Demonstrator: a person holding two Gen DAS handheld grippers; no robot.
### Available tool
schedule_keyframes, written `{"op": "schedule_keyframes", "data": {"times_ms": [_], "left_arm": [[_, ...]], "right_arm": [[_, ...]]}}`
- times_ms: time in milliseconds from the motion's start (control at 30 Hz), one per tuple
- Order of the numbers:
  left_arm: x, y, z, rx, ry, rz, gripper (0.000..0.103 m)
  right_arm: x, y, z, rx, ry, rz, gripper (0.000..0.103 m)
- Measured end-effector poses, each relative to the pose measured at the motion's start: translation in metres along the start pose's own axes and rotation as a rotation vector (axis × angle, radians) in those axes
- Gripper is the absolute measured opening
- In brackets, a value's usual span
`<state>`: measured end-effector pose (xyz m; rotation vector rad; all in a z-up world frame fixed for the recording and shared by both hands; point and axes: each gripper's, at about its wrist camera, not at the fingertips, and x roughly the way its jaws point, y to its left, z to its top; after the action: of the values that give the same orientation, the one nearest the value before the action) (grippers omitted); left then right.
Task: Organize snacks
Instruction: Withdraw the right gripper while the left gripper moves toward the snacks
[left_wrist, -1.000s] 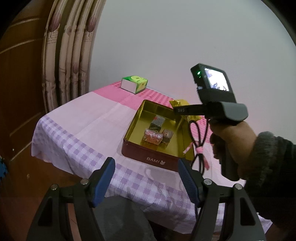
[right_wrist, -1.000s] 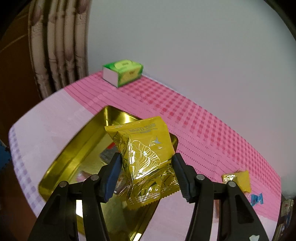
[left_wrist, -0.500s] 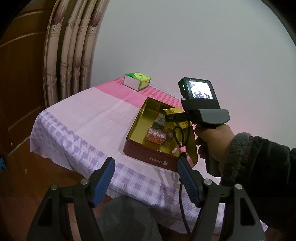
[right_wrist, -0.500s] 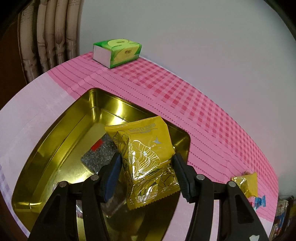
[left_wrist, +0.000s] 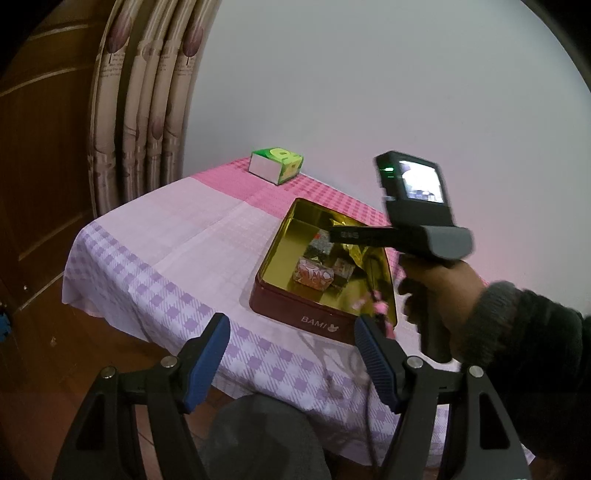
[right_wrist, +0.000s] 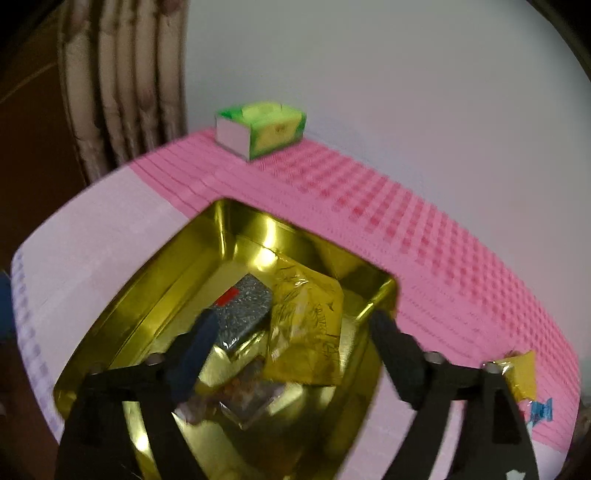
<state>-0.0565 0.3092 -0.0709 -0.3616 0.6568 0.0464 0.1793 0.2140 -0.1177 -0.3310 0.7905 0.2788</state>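
Over on the left, the left gripper (left_wrist: 291, 354) hangs half-open and empty before the table's edge. In the tin (right_wrist: 122, 328), the yellow snack packet (right_wrist: 304, 332) lies beside a grey one (right_wrist: 242, 308), free of the right gripper (right_wrist: 291, 350), whose jaws have just been opening. It looks light, crinkly and slippery; I'd pinch its flat sides. Another yellow packet (right_wrist: 522, 373) waits far right.

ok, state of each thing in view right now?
Red tin with gold interior: open, no lid on.
Gold foil snack packet: released, lying in the tin.
Right gripper: jaws have just been opening, clear of the packet.
Left gripper: open, empty.
Green tissue box: closed, by the wall.
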Motion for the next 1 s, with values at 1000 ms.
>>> {"op": "schedule_keyframes", "data": {"times_ms": [1000], "left_arm": [[0.171,-0.273,-0.033,0.392,0.232,-0.214,0.072]], "right_arm": [[-0.218,-0.294,-0.314,0.659,-0.087,-0.361,0.095]]}}
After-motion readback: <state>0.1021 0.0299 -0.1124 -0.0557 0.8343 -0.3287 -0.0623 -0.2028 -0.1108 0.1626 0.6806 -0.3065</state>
